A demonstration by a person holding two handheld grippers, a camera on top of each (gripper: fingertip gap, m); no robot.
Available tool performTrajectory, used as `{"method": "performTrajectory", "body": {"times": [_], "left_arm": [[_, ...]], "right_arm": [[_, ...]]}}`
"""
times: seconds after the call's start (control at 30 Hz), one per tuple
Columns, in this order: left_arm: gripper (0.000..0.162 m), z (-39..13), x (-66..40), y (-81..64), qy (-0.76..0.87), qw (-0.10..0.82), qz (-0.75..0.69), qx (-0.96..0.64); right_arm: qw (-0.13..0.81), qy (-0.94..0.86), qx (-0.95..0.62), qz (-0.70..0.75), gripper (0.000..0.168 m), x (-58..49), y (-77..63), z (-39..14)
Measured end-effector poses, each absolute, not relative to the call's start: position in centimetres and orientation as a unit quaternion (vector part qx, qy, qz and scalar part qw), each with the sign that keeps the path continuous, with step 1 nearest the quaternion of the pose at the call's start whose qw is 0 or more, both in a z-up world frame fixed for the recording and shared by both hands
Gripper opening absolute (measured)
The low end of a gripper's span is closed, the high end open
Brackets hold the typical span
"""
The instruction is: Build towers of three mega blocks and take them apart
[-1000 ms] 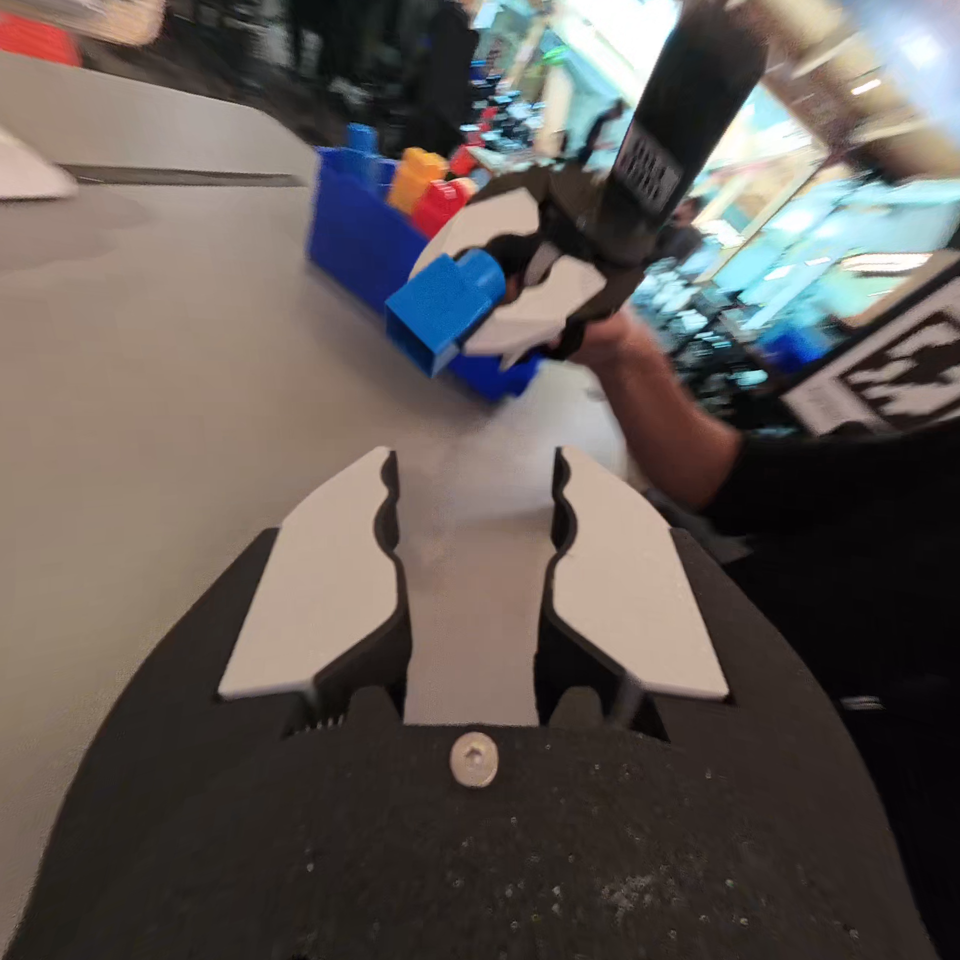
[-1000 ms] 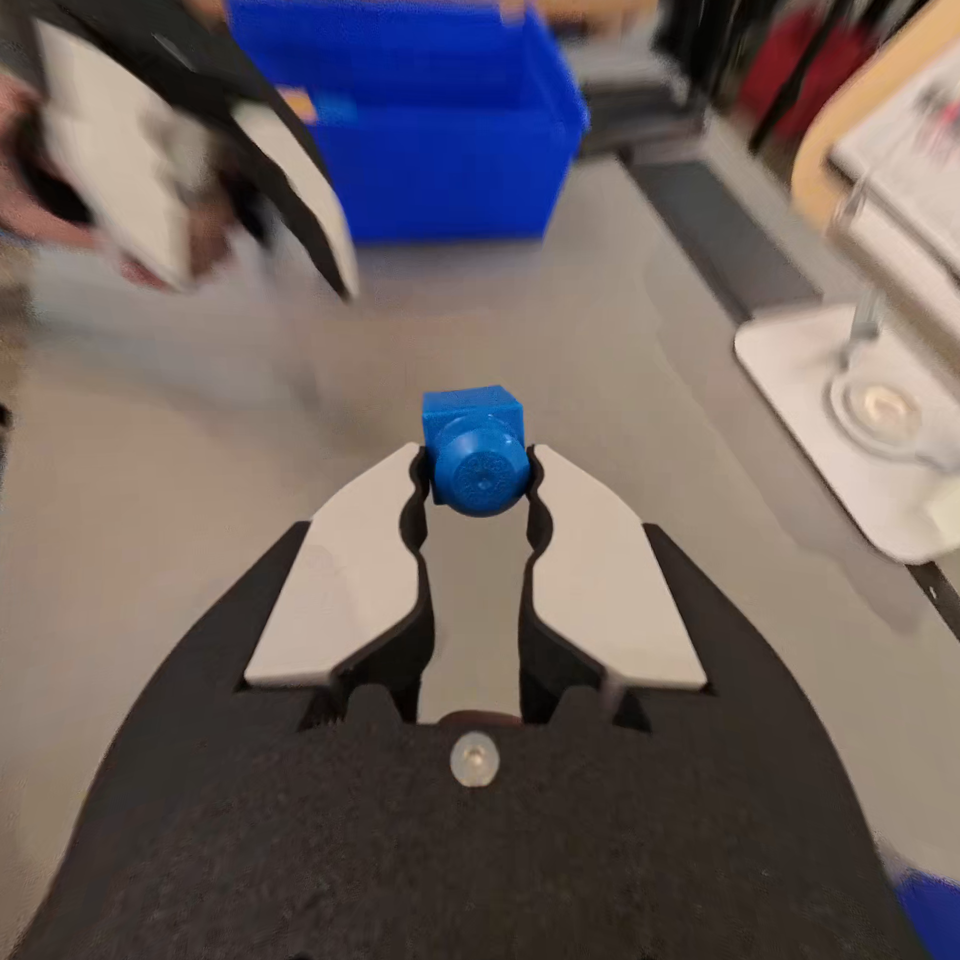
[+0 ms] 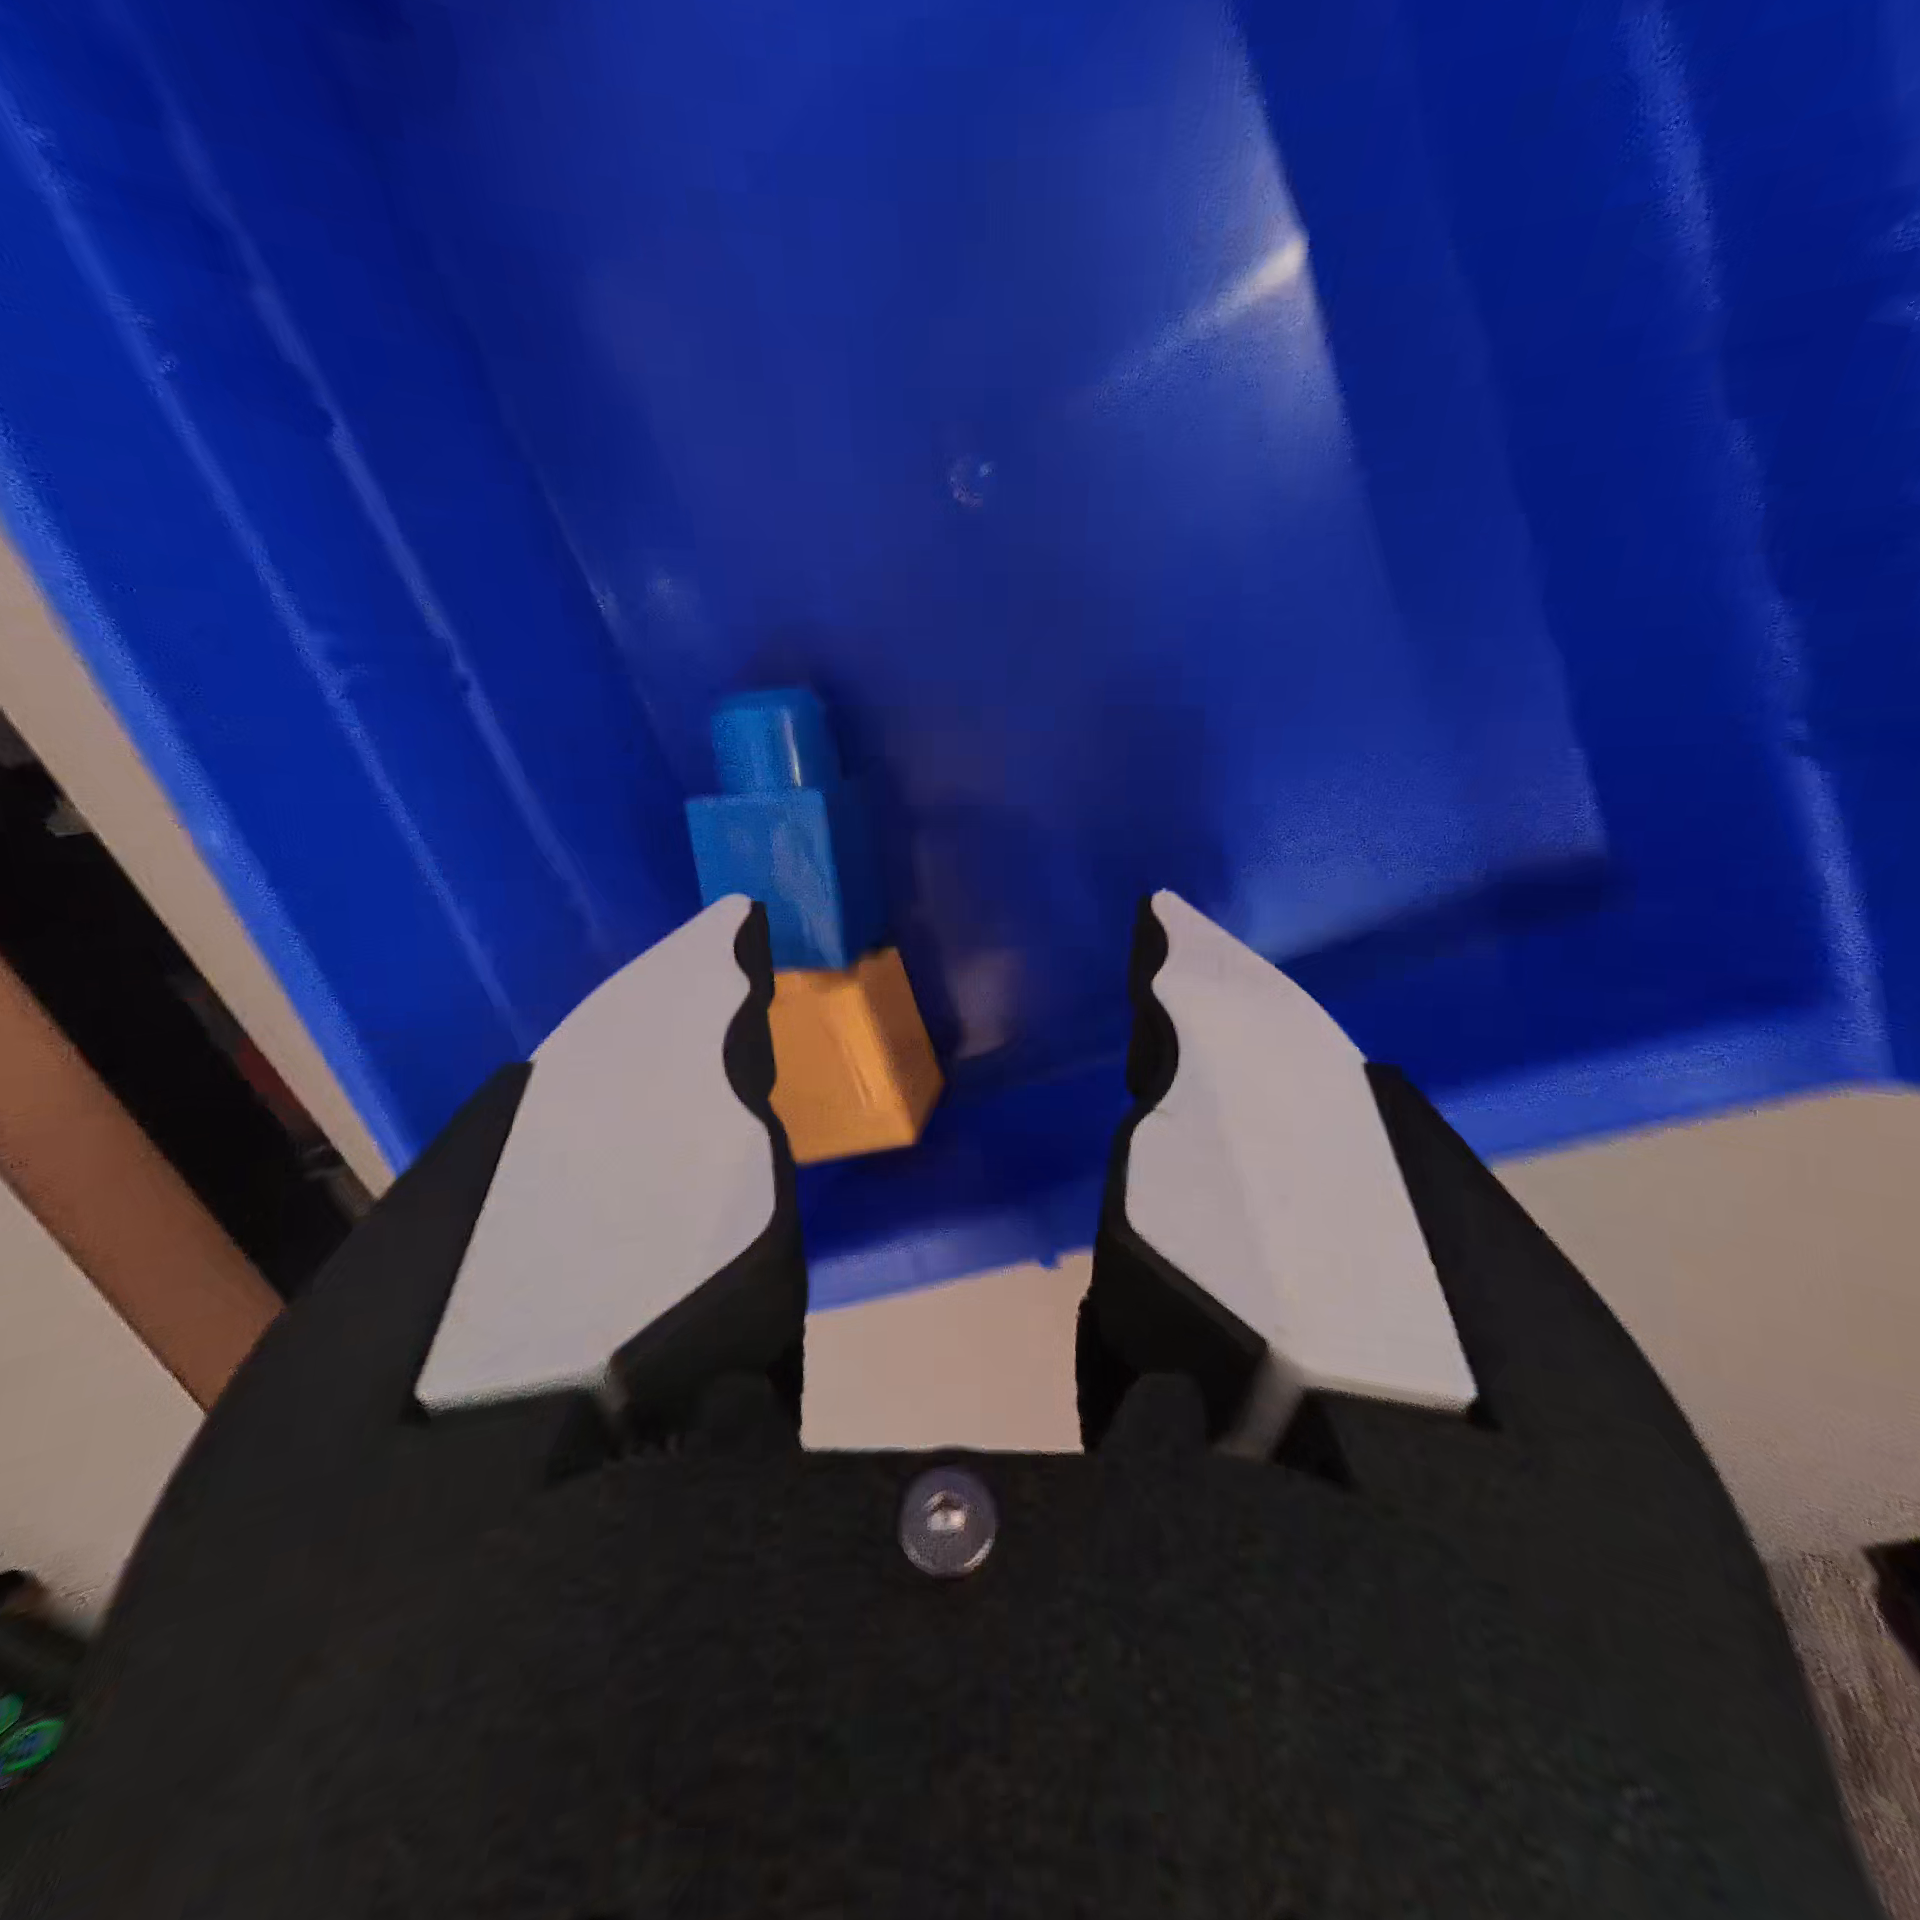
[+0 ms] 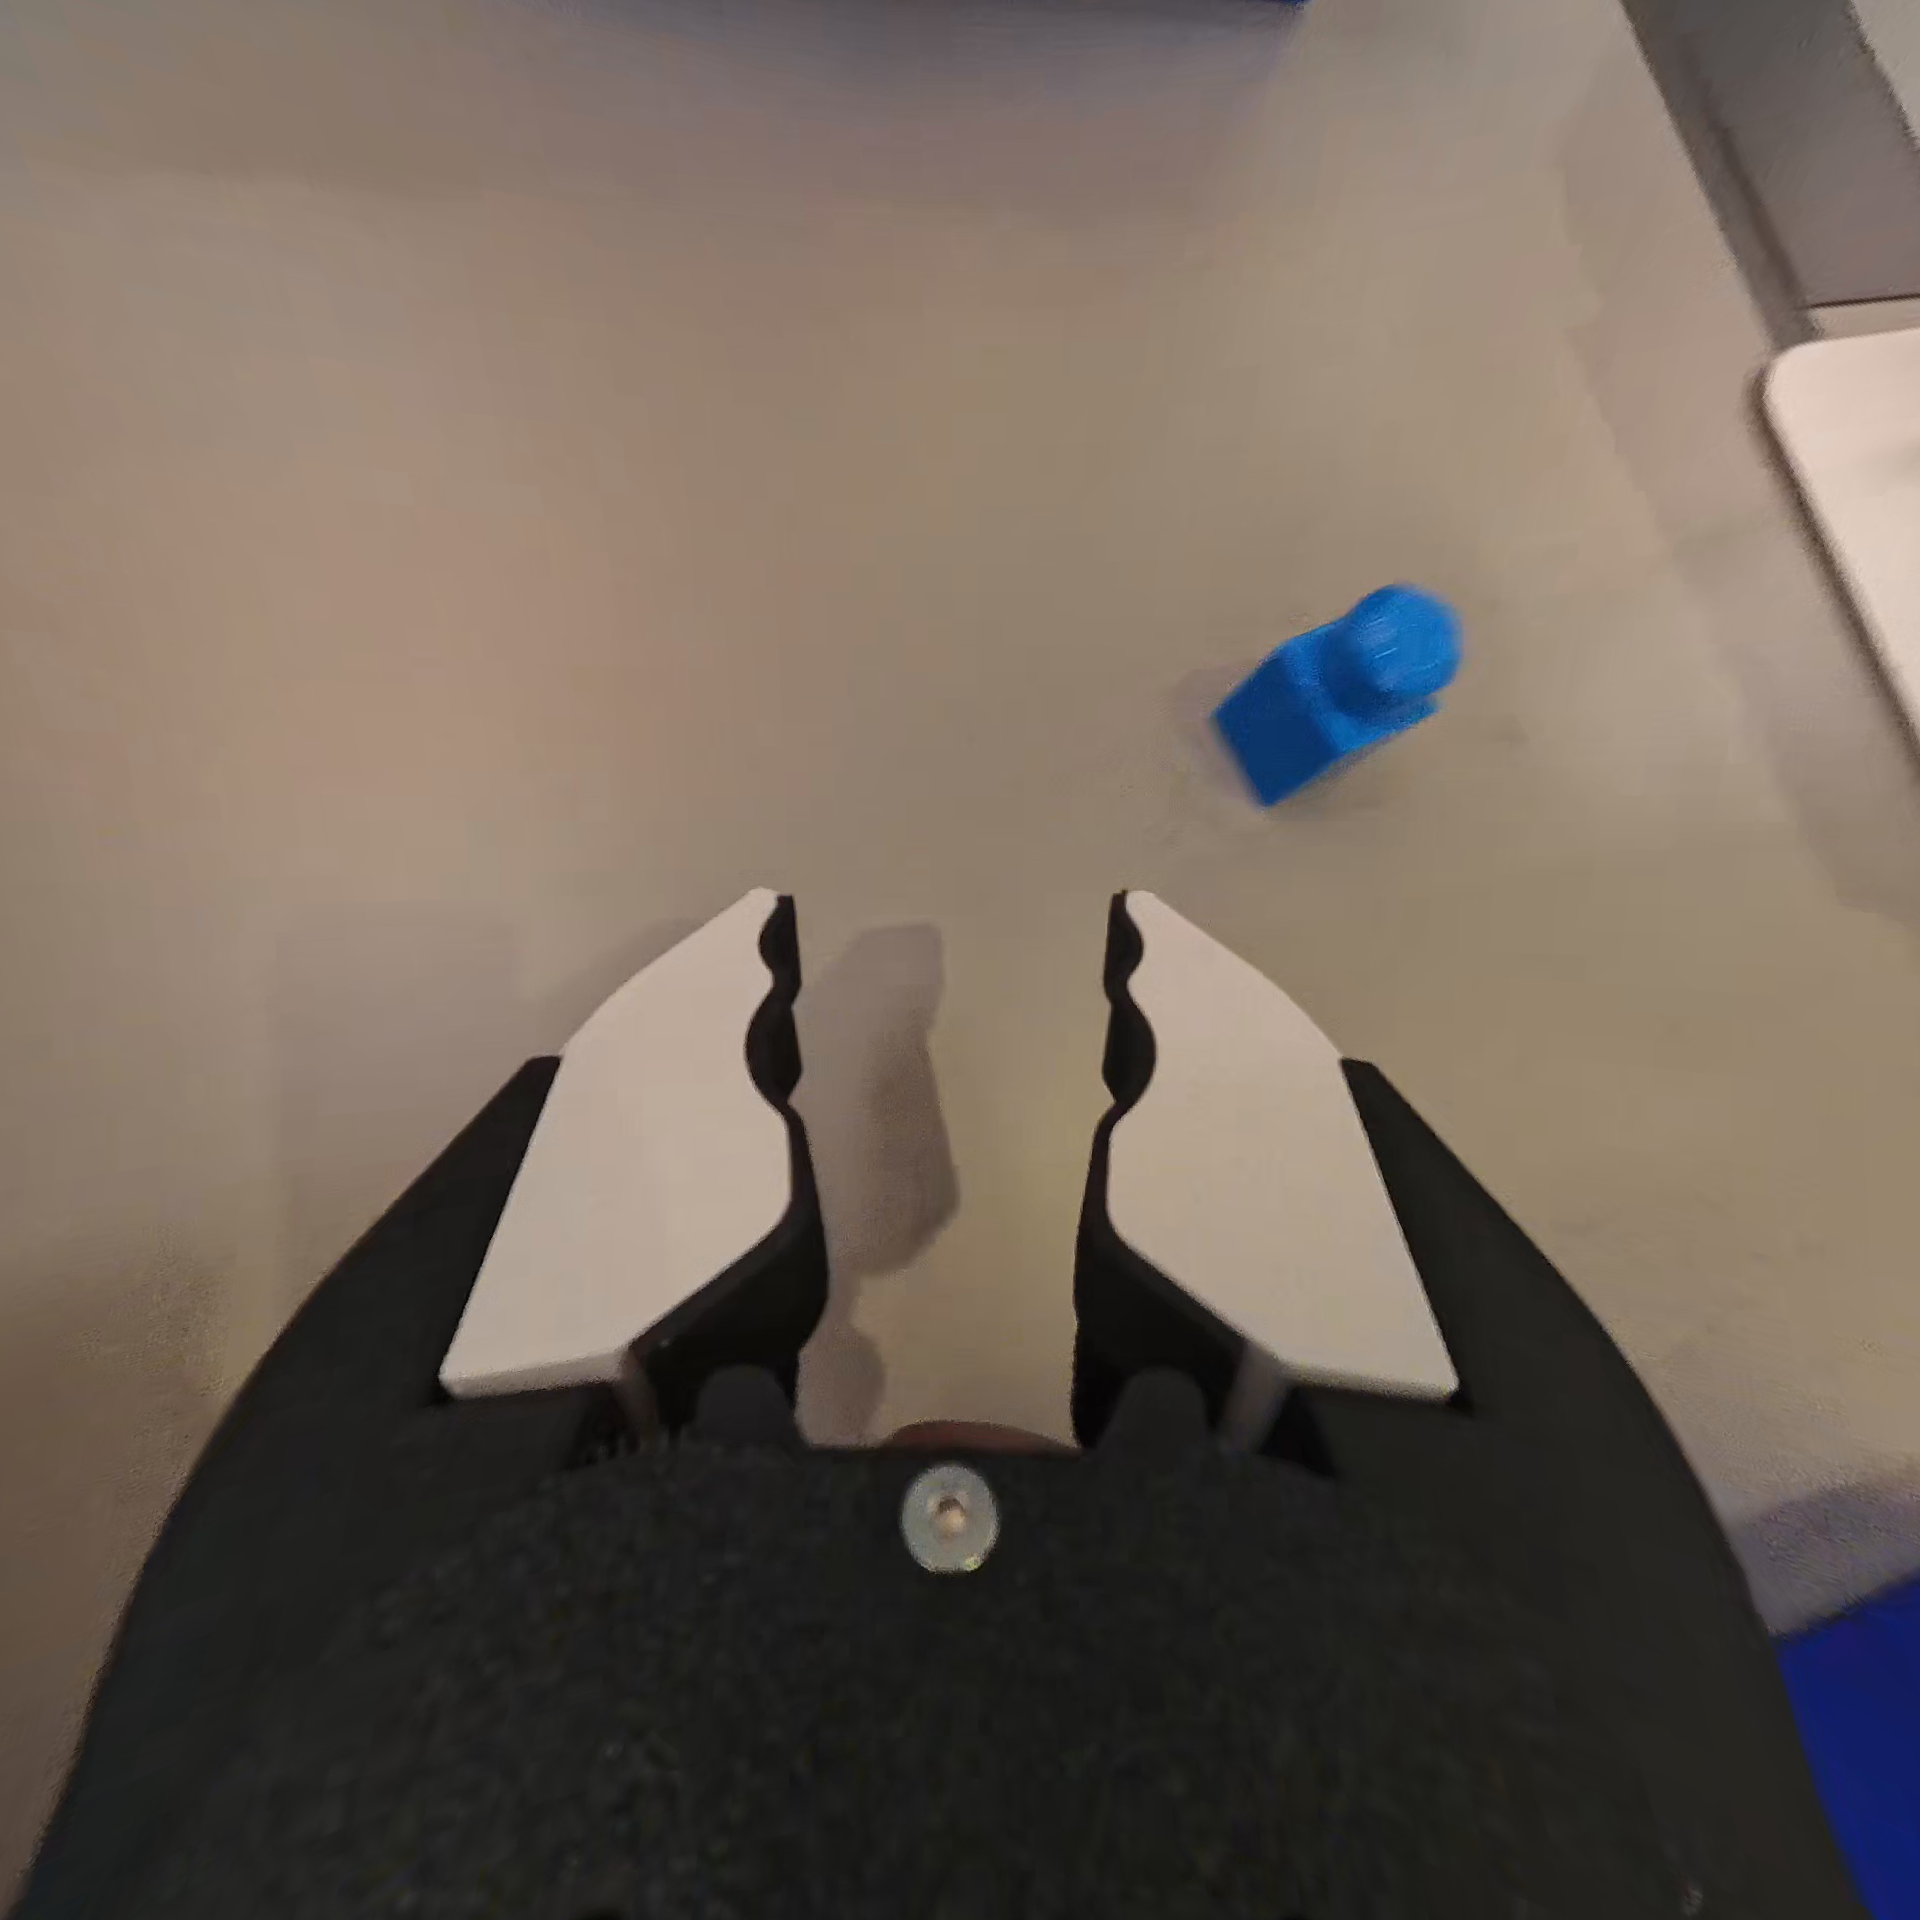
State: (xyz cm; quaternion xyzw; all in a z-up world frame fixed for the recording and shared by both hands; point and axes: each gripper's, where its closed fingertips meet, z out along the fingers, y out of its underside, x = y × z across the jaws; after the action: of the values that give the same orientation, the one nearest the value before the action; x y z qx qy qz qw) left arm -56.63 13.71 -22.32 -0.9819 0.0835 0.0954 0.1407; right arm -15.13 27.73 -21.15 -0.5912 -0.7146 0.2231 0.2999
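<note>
Nearest to me, the left gripper (image 3: 951, 914) has its jaws spread wide and holds nothing. It points down into the blue bin (image 3: 1351, 520). Just past its left fingertip (image 3: 717, 935) lies an orange block (image 3: 852, 1070), and a blue block in the bin (image 3: 774, 873) sits pushed onto it, with its round stud pointing away. The two look joined, but the picture is a little blurred, so I cannot be sure they are pressed fully together. The pair rests on the bin floor close to the left wall.

The right gripper (image 4: 945, 914) is also wide open and empty, and it hovers above the grey table (image 4: 520, 468). Farther away, to its right, a single blue block on the table (image 4: 1340, 691) lies tipped on its side, well apart from the fingers. At the far right edge I see a white tray (image 4: 1860, 540).

I judge these blocks to be light, hollow, stiff plastic with smooth faces. They will not break, but a smooth face can slip, and a light block slides away if one finger touches first. The best hold, I think, is across the two flat side walls of the body, not on the round stud, which can roll in the notches. The pair near the bin wall leaves little room for the left finger.
</note>
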Motion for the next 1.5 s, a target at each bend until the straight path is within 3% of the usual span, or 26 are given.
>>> {"method": "performTrajectory", "body": {"times": [0.13, 0.27, 0.37, 0.47, 0.73, 0.93, 1.13, 1.3, 1.5], "left_arm": [[0.069, -24.3, -59.5, 15.3, 0.082, 0.057, 0.129, -0.987], [0.056, -25.2, -60.1, 15.4, 0.071, 0.013, 0.106, -0.992], [0.058, -25.8, -60.2, 15.0, 0.071, -0.013, 0.110, -0.991], [0.040, -26.5, -60.2, 14.4, 0.076, -0.031, 0.114, -0.990], [0.038, -24.0, -58.1, 15.5, 0.057, 0.109, 0.059, -0.991], [0.038, -17.6, -55.0, 17.5, 0.053, 0.295, -0.074, -0.951], [0.038, -8.0, -45.3, 21.7, 0.101, 0.502, -0.261, -0.819], [0.037, -4.4, -35.8, 25.1, 0.148, 0.558, -0.360, -0.733], [0.037, -7.0, -27.0, 29.1, 0.209, 0.554, -0.395, -0.703]], "right_arm": [[0.296, -0.690, -0.598, 0.280, 0.051, -12.0, 23.0, -22.8], [0.289, -0.697, -0.597, 0.273, 0.052, -10.2, 21.3, -23.8], [0.282, -0.709, -0.590, 0.264, 0.051, -9.9, 20.9, -24.6], [0.276, -0.715, -0.583, 0.268, 0.051, -10.3, 20.5, -24.9], [0.279, -0.693, -0.595, 0.295, 0.051, -10.1, 21.3, -24.3], [0.299, -0.659, -0.605, 0.333, 0.051, -10.9, 22.6, -22.7], [0.326, -0.623, -0.582, 0.409, 0.052, -14.4, 23.5, -18.6], [0.347, -0.610, -0.558, 0.443, 0.052, -18.1, 24.9, -15.6], [0.376, -0.566, -0.567, 0.466, 0.052, -20.6, 27.9, -14.0]]}}
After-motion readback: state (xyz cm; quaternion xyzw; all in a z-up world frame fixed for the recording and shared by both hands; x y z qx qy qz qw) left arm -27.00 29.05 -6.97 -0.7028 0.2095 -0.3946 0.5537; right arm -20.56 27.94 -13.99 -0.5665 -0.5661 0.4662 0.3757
